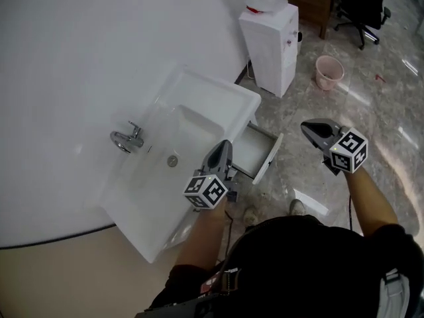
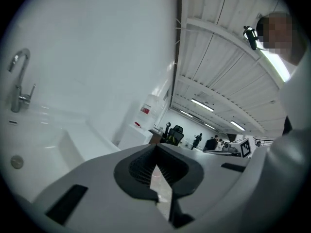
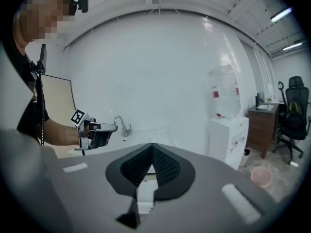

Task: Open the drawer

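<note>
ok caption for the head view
Drawer open under the white sink; left gripper and right gripper both shut, empty.

Holding left gripper (image 1: 223, 146) raised, aimed away from body, near level; jaws pressed together, nothing between. At rear, marker cube (image 1: 205, 191) facing up toward head. Behind it, bare left forearm (image 1: 202, 240) stretched forward. Holding right gripper (image 1: 307, 127) out to right, well apart from left one, tip angled toward upper left; jaws closed tip to tip, empty. Behind it, bare right forearm (image 1: 368, 201) reaching out of dark sleeve (image 1: 397, 244). In right gripper view: left hand (image 3: 83, 136) wrapped round handle, gripper aimed rightward
</note>
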